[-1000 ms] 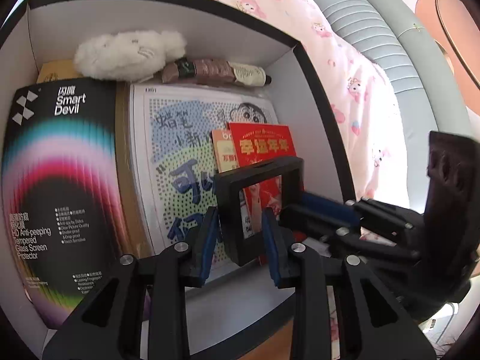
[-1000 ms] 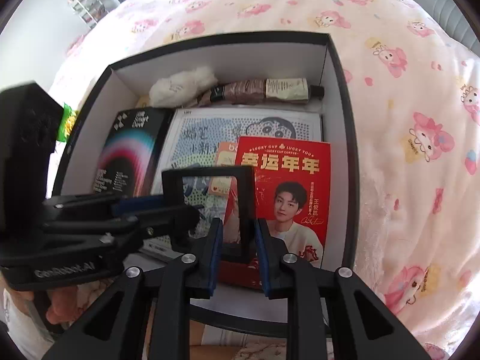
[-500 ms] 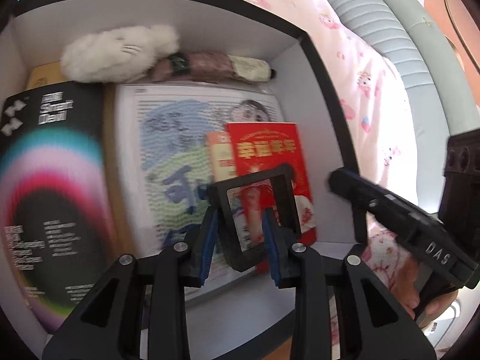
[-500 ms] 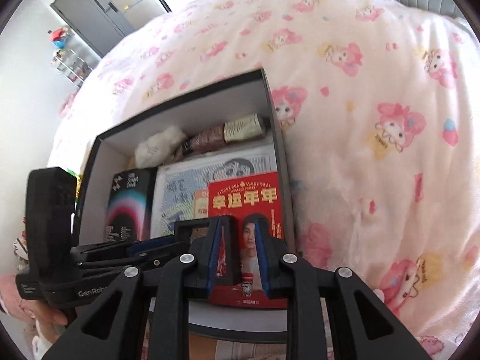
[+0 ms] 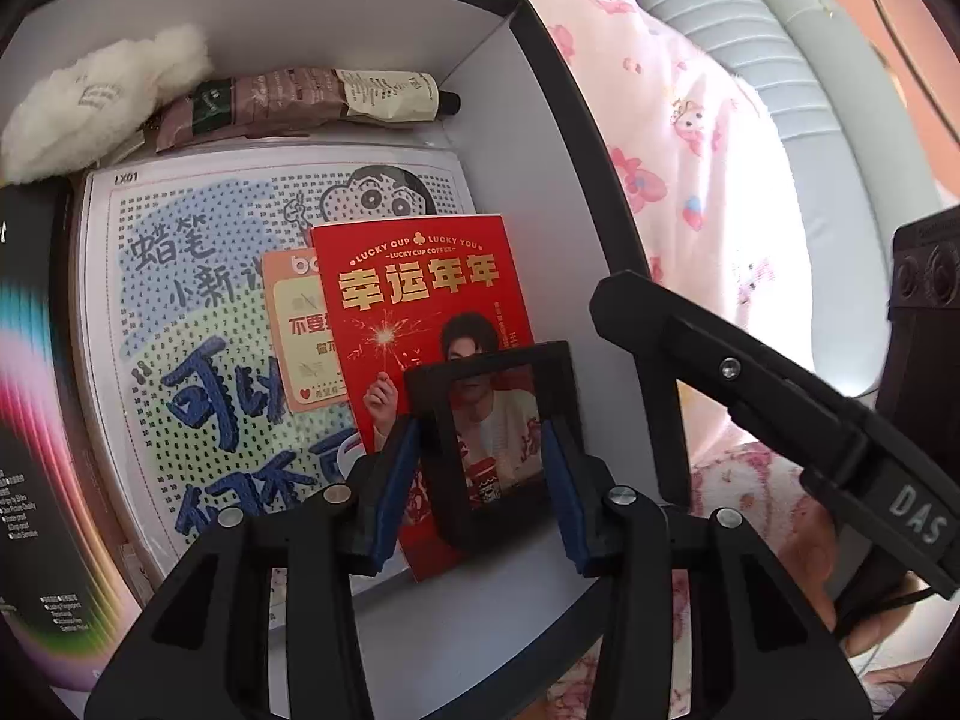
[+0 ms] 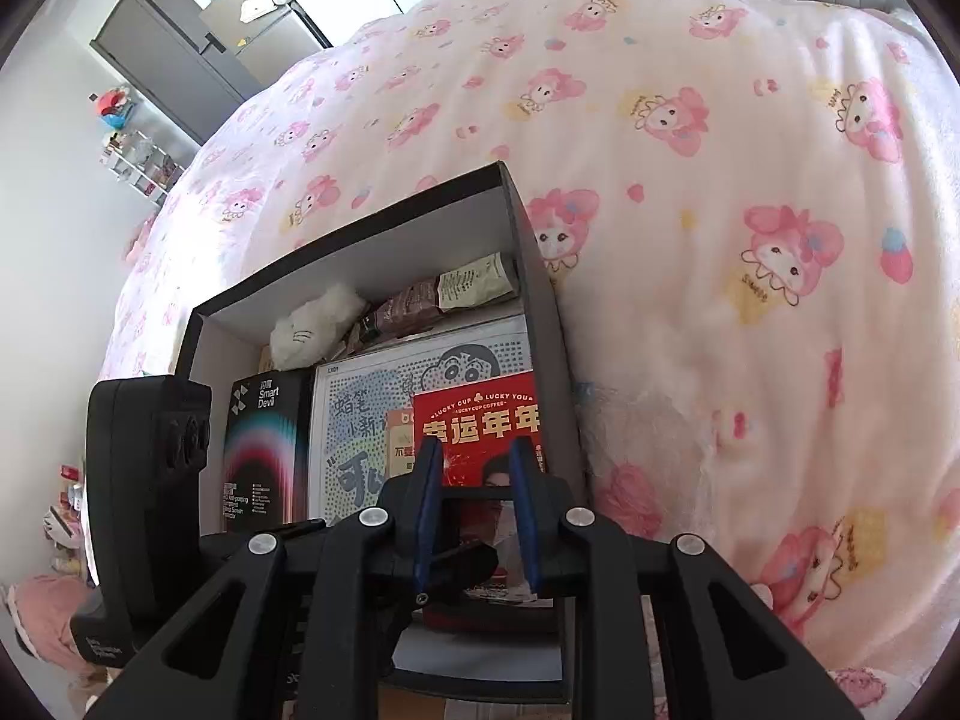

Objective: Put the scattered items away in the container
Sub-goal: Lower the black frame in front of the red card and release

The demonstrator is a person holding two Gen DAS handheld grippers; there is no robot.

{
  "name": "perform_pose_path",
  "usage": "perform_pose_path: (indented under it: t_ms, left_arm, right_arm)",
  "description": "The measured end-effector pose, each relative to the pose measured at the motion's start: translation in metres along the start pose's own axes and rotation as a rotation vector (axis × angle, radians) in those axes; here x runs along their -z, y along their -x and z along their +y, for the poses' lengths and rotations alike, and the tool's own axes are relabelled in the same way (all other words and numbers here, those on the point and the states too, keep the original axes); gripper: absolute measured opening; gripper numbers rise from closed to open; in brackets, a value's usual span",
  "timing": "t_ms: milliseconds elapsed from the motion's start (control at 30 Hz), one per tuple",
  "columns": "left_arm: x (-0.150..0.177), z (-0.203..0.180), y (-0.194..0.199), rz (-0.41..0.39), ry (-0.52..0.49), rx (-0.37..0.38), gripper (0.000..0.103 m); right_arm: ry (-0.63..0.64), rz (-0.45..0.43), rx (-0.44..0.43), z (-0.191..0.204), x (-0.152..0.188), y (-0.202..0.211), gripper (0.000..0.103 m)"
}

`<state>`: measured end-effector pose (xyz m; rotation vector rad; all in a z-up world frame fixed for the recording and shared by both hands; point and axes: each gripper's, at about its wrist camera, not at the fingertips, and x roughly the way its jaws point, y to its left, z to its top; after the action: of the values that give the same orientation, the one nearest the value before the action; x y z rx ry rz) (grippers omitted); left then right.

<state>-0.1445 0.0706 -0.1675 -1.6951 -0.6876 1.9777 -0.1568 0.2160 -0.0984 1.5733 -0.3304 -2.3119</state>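
Observation:
A black box (image 5: 576, 138) with white inner walls lies on the bed. My left gripper (image 5: 480, 456) is shut on a small black frame (image 5: 564, 372) and holds it upright over the red card (image 5: 420, 288) inside the box. My right gripper (image 6: 474, 480) is empty, its fingers a small gap apart, raised at the box's near right corner (image 6: 540, 276). It also shows in the left wrist view (image 5: 750, 378), to the right of the frame. The frame's top edge shows in the right wrist view (image 6: 474, 495).
In the box lie a white plush (image 5: 102, 102), a brown tube (image 5: 312, 102), a dotted picture board (image 5: 198, 312), an orange card (image 5: 300, 330) and a black Smart Devil package (image 6: 264, 450). Pink patterned bedding (image 6: 690, 210) surrounds the box. A grey headboard (image 5: 750, 36) is to the right.
My right gripper has let go of the black frame and pulled back and up. My left gripper keeps hold of the frame and has moved it right, over the red card.

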Motion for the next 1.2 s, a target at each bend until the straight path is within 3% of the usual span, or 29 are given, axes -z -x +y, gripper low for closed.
perform_pose_path:
  t_ms: [100,300,400,533,733,867,1100,1200]
  left_arm:
    - [0.007,0.012,0.014,-0.034,0.027,-0.004,0.042]
    - [0.018,0.009,0.02,0.003,-0.002,0.061,0.042]
    - [0.015,0.003,0.01,0.025,-0.023,0.046,0.045]
    - [0.017,0.016,0.017,0.031,0.022,0.108,0.045]
    - [0.021,0.042,0.069,-0.126,0.046,-0.011,0.045]
    - [0.02,0.051,0.088,-0.2,0.045,-0.084,0.045]
    - [0.004,0.049,0.065,-0.174,0.046,-0.103,0.045]
    - [0.005,0.045,0.062,-0.177,0.054,-0.11,0.045]
  right_arm:
    - [0.001,-0.006,0.006,0.0,0.001,-0.001,0.02]
    - [-0.029,-0.017,0.001,-0.004,0.0,0.0,0.02]
    - [0.001,-0.008,0.03,0.0,0.002,-0.003,0.02]
    - [0.059,-0.003,0.051,0.01,0.006,-0.004,0.02]
    - [0.164,0.031,0.065,0.027,0.015,-0.012,0.02]
    - [0.26,0.151,-0.009,0.045,0.025,-0.032,0.02]
    - [0.331,0.246,0.135,0.053,0.035,-0.061,0.02]
    - [0.349,0.244,0.17,0.055,0.038,-0.063,0.019]
